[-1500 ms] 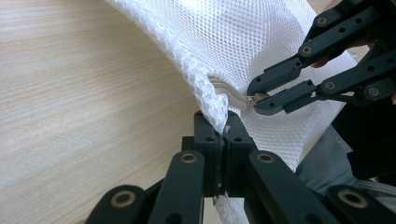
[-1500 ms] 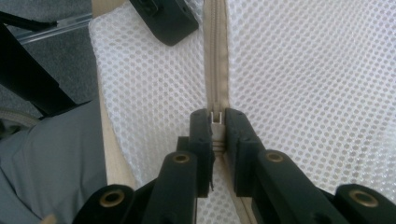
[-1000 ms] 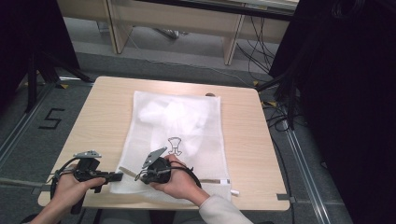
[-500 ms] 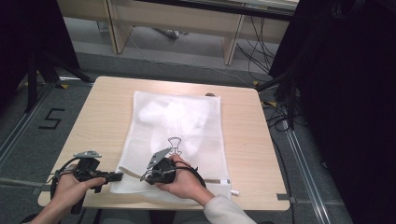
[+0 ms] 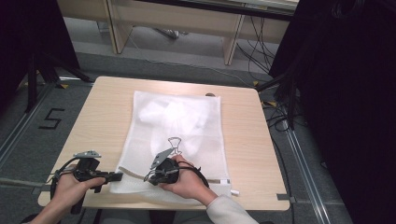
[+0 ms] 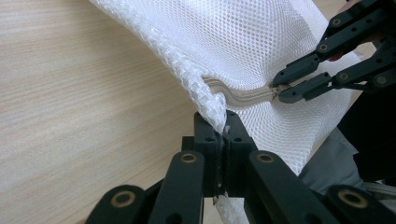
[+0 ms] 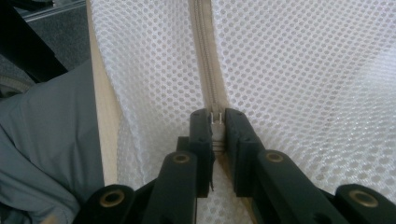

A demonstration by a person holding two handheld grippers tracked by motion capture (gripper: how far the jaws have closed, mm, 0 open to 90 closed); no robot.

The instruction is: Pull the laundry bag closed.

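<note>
Right gripper view: your right gripper (image 7: 217,122) clamps the zipper pull (image 7: 215,117); left gripper (image 6: 223,131) pinches the mesh bag (image 6: 261,42) corner. Next, draw the pull steadily along the table's (image 5: 102,116) near edge.

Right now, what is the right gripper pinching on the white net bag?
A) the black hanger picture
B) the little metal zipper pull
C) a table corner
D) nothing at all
B: in the right gripper view the right gripper has its jaws shut on the small metal zipper pull, at the end of the zipper that runs along the white mesh bag.
</note>
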